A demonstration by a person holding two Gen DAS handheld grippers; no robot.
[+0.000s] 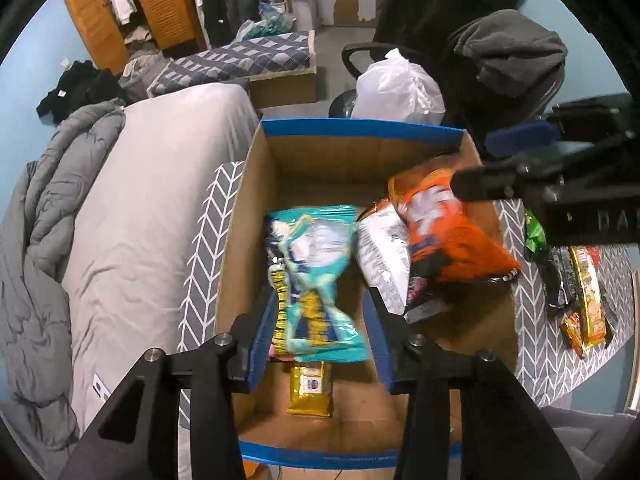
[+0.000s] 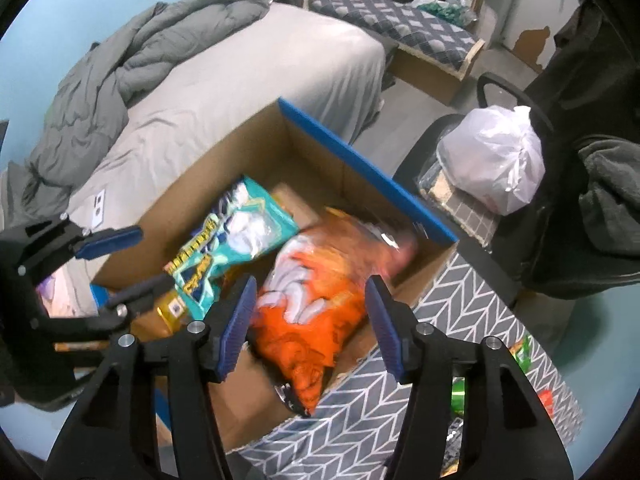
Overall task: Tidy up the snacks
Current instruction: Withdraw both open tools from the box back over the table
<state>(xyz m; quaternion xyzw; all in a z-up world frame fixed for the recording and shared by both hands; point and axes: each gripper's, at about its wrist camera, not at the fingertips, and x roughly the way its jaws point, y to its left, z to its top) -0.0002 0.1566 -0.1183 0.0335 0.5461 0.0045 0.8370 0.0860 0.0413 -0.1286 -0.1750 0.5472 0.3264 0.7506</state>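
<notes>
Your left gripper (image 1: 316, 354): jaws apart, teal bag (image 1: 314, 280) loose between | right gripper (image 2: 312, 326): jaws apart, orange bag (image 2: 316, 304) below, released | both drop into box (image 1: 360, 130).

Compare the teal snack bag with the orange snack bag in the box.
The teal snack bag lies flat on the floor of the cardboard box; the orange snack bag leans against its side wall. The teal one carries yellow lettering, the orange one white. Both are blurred and sit inside the box.
</notes>
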